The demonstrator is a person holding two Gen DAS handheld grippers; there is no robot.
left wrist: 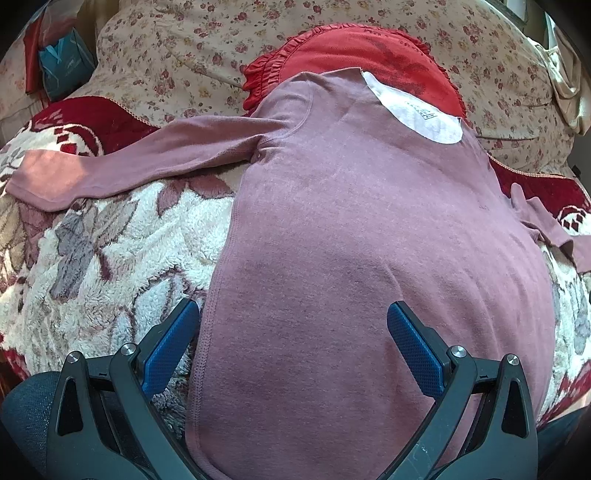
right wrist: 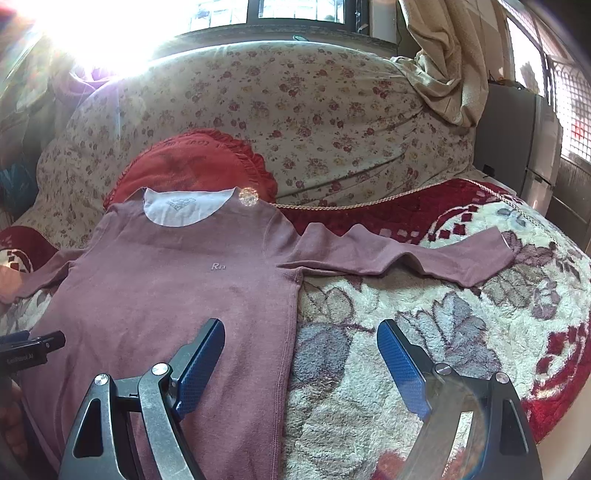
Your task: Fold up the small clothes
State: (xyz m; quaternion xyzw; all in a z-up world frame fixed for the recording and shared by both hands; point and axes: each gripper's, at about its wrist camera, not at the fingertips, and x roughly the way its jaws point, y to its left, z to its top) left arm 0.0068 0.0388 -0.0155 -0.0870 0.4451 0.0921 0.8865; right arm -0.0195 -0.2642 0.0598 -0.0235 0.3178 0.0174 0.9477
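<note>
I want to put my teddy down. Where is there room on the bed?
There is bare fluffy blanket to the right of the mauve shirt, below its spread sleeve. Another patch lies under the other sleeve. Behind the collar it is crowded: the red pillow touches the shirt.

I can't see the shirt's (left wrist: 369, 229) hem; it runs off the bottom of the left wrist frame. The print on its white neck label (left wrist: 417, 110) is too small to read. Glare (right wrist: 92, 33) washes out the upper left of the right wrist frame, and the shirt hides the lower part of the red cushion (right wrist: 195, 158).
</note>
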